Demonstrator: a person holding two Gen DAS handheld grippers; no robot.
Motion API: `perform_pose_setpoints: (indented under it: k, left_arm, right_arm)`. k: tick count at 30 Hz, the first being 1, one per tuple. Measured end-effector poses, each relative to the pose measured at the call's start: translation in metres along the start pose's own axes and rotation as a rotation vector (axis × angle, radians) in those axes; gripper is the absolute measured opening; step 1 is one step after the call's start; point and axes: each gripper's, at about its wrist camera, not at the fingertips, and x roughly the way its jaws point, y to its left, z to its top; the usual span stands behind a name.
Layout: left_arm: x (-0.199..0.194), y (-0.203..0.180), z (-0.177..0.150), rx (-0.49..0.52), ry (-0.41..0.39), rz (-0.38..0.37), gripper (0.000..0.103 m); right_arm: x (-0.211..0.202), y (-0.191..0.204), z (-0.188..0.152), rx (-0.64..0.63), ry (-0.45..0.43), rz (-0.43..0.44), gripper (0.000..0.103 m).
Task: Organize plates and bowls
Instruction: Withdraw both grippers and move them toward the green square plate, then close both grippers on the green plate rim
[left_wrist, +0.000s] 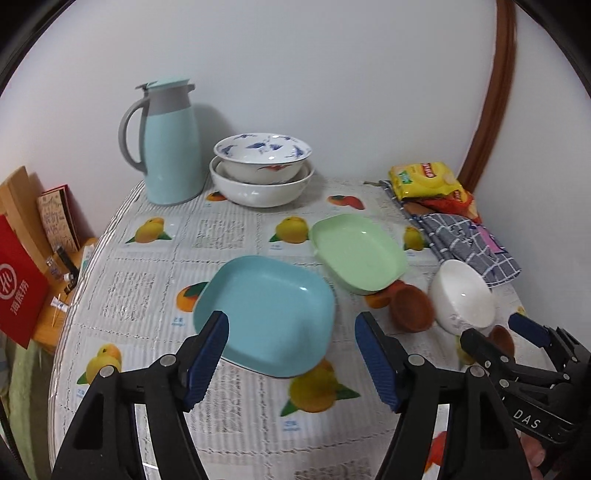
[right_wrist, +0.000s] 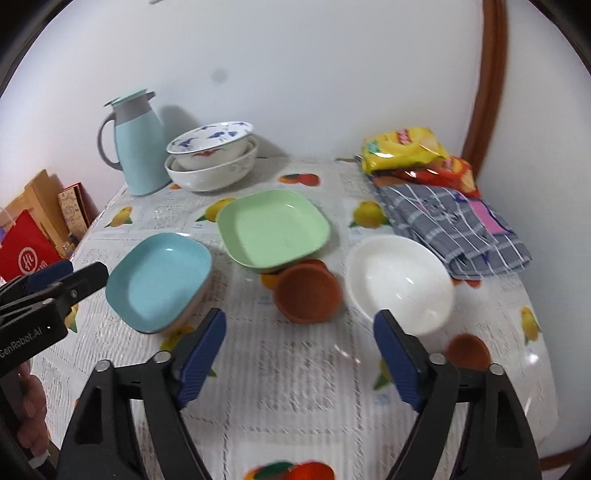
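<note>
A blue square plate (left_wrist: 266, 310) (right_wrist: 159, 280) lies near the table's front left. A green square plate (left_wrist: 356, 251) (right_wrist: 273, 229) rests partly on a brown saucer (left_wrist: 412, 306) (right_wrist: 306, 291). A white bowl (left_wrist: 461, 295) (right_wrist: 399, 280) stands to the right, with a second brown saucer (right_wrist: 468, 351) in front of it. Two stacked bowls (left_wrist: 262, 168) (right_wrist: 212, 158), the upper one blue-patterned, stand at the back. My left gripper (left_wrist: 291, 354) is open and empty, just short of the blue plate. My right gripper (right_wrist: 299, 354) is open and empty, before the brown saucer and white bowl.
A light blue thermos jug (left_wrist: 168, 144) (right_wrist: 136, 144) stands at the back left. Snack packets (left_wrist: 428, 182) (right_wrist: 410, 151) and a checked cloth (left_wrist: 469, 240) (right_wrist: 454, 229) lie at the back right. The fruit-patterned tablecloth (right_wrist: 295, 398) covers the table. Boxes (left_wrist: 22, 266) sit off the left edge.
</note>
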Motion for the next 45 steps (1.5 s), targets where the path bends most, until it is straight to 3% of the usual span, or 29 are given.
perform_pose_setpoints:
  k: [8,16,19,23,27,32,35,38,45]
  left_arm:
    - [-0.006,-0.017,0.001,0.005,0.052,-0.007,0.069]
    - [-0.010,-0.026,0.015,-0.002,0.053,-0.031,0.069]
    - [-0.013,-0.029,0.023,-0.012,0.027,-0.023,0.069]
    - [-0.013,-0.034,0.035,0.009,-0.004,0.024,0.069]
    - [-0.008,-0.036,0.046,0.027,-0.024,0.053,0.069]
    - [0.006,-0.036,0.054,0.013,-0.020,0.027,0.069]
    - [0.020,-0.038,0.058,0.042,-0.024,0.077,0.069]
    - [0.033,-0.034,0.065,0.033,-0.006,0.051,0.069]
    - [0.062,-0.025,0.087,0.004,0.019,0.060,0.069]
  right_arm:
    - [-0.034,-0.030,-0.006,0.074,-0.088,0.000,0.088]
    - [-0.056,-0.028,-0.001,0.008,-0.158,-0.046,0.088]
    - [-0.054,-0.028,0.007,-0.009,-0.141,-0.013,0.088]
    - [-0.051,-0.029,0.013,-0.005,-0.172,-0.040,0.089]
    - [-0.040,-0.030,0.025,0.008,-0.134,-0.004,0.090]
    - [-0.020,-0.032,0.038,0.048,-0.112,0.007,0.090]
    - [-0.010,-0.037,0.047,0.089,-0.111,0.065,0.090]
    - [0.003,-0.040,0.058,0.103,-0.093,0.098,0.090]
    - [0.030,-0.036,0.092,0.039,-0.086,0.051,0.090]
